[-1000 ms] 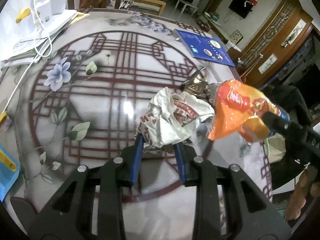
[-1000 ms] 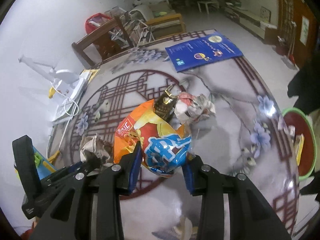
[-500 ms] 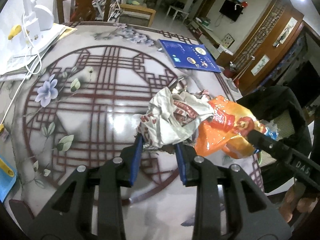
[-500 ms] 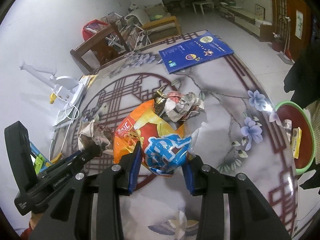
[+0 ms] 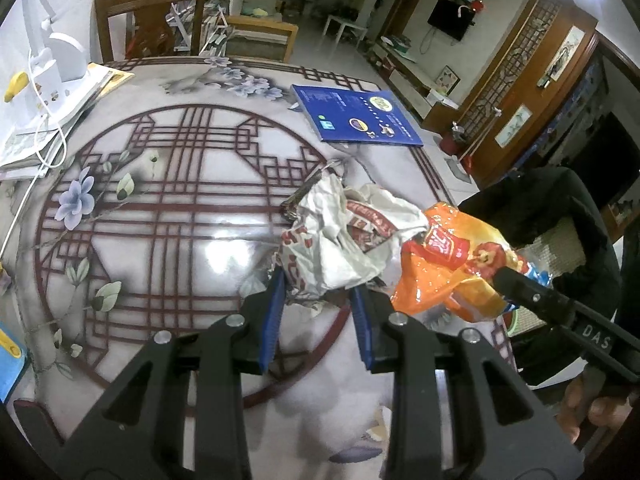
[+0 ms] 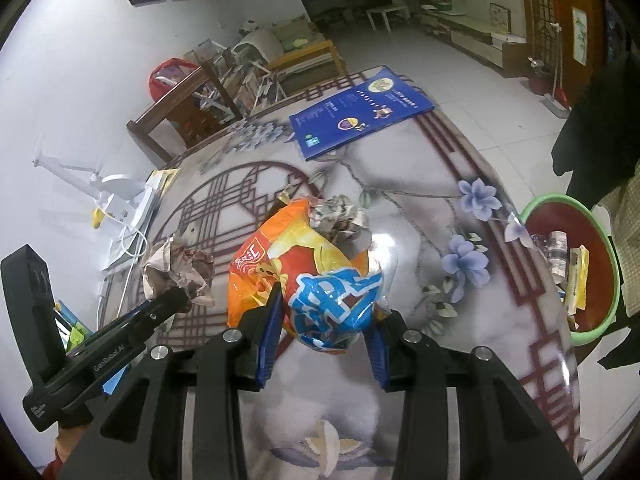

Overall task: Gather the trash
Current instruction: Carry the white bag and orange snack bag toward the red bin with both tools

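While the patterned table (image 6: 460,280) and the green-rimmed bin (image 6: 614,280) wait below, the right gripper (image 6: 324,338) clamps the slick, feather-light orange snack bag (image 6: 280,256) aloft; the left gripper (image 5: 318,304) pinches soft crumpled paper (image 5: 340,240), likely best held by its bunched folds.

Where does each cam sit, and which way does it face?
Left wrist: on the left gripper, looking down its fingers at the crumpled paper they hold; a hand shows.
Right wrist: on the right gripper, looking down at its orange chip bag.
Shared: both grippers, both loads, table, blue booklet.
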### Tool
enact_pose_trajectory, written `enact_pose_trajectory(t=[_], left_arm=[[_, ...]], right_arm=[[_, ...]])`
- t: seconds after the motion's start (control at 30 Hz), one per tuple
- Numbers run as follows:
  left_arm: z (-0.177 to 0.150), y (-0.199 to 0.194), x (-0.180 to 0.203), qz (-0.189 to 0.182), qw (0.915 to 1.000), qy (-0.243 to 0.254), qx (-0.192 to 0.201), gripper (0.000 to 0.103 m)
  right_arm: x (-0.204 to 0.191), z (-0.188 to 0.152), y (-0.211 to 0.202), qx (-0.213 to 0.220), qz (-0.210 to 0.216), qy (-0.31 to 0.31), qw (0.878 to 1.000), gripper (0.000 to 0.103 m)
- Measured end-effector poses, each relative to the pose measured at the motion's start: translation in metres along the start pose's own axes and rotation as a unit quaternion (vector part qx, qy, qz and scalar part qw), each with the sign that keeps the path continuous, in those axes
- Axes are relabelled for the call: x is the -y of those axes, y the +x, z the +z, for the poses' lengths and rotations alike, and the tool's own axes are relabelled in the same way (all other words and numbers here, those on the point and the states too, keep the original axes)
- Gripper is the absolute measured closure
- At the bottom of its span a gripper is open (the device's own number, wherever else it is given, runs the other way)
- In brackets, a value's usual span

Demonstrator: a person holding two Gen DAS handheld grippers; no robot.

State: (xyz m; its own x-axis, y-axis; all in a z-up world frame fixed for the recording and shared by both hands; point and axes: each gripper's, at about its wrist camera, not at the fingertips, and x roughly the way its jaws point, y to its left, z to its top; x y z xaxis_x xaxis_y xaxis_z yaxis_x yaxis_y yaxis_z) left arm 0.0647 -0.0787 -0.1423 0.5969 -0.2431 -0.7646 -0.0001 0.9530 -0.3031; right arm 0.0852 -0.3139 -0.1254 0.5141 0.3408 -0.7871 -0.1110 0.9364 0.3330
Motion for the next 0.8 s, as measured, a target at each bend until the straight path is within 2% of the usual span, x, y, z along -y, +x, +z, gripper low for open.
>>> enact_pose_trajectory(t=[0.53, 0.8], left_arm=[[-0.002, 0.01, 0.053, -0.018, 0.9994, 0.029, -0.007, 0.073], [-0.002, 0.011, 0.068, -0.014, 0.999, 0.041, -0.011, 0.073]], right_arm=[[0.047, -0.004, -0.02, 0.009, -0.015, 0.027, 0.999, 0.066], [0.068, -0.006, -0.025, 0.013, -0.013, 0.046, 0.999, 0.066]])
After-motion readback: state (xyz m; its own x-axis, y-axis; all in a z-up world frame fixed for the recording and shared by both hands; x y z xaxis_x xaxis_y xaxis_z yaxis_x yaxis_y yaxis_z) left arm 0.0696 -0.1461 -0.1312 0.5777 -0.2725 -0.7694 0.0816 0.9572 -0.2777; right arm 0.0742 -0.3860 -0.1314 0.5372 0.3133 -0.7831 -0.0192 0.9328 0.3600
